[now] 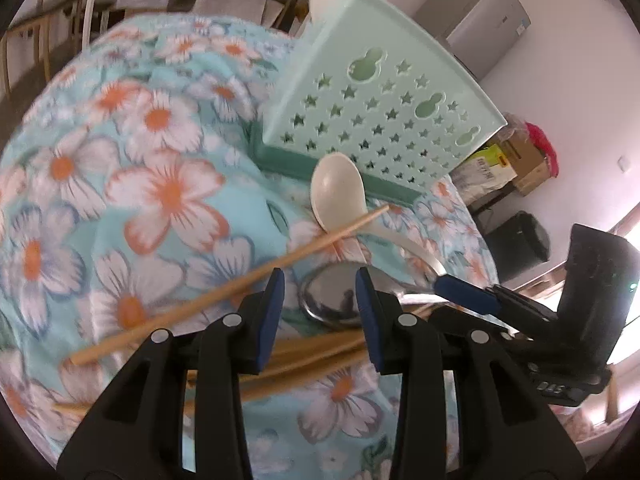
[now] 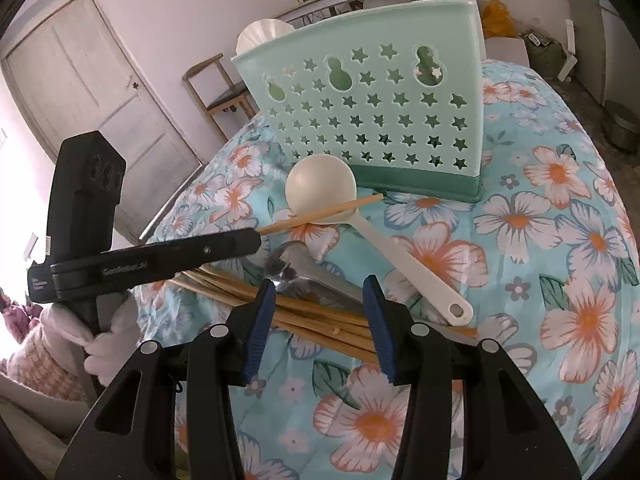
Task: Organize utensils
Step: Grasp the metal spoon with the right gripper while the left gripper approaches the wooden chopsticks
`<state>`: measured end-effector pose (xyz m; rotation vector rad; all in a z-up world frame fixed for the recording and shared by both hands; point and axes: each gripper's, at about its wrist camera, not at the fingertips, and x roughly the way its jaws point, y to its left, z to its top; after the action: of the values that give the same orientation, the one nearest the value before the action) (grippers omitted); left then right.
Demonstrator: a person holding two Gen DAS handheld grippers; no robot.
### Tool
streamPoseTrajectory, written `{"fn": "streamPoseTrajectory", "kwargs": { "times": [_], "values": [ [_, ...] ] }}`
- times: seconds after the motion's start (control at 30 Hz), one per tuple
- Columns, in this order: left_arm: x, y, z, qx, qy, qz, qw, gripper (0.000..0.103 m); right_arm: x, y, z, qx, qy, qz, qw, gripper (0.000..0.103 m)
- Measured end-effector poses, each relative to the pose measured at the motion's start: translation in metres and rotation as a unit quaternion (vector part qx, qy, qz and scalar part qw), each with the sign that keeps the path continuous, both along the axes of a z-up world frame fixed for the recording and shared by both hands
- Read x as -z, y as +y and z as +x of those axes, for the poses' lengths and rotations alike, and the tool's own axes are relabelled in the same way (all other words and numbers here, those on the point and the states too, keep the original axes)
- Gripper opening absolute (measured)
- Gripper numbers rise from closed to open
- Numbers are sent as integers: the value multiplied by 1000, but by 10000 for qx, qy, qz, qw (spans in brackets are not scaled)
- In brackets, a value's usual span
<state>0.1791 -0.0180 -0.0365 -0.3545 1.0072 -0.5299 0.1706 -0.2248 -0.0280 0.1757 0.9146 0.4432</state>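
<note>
Chopsticks [image 2: 320, 320] piled near the cloth's [image 2: 540, 240] front edge — both grippers' jaws parted, empty; open cloth beside.

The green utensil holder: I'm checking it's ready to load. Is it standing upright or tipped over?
Upright. The green utensil holder stands on its darker base on the floral cloth, open top up, with white utensils poking out above the rim.

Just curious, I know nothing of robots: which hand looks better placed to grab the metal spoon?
Probably the right gripper: its open jaws straddle the slim handle of the metal spoon. The left gripper faces the wide bowl.
</note>
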Motion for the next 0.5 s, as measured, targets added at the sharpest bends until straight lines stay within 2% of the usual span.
{"fn": "streamPoseTrajectory", "kwargs": {
  "times": [0.07, 0.23, 0.5],
  "values": [
    [4, 0, 0, -26, 131, -161, 9998, 34, 0, 4, 1, -13, -38, -193, 9998, 45],
    [13, 3, 0, -118, 244, -207, 9994, 34, 3, 10, 4, 63, -240, -879, 9958, 45],
    [19, 9, -5, -116, 241, -290, 9992, 34, 13, 21, 8, -180, -206, -1280, 9914, 45]
  ]
}}
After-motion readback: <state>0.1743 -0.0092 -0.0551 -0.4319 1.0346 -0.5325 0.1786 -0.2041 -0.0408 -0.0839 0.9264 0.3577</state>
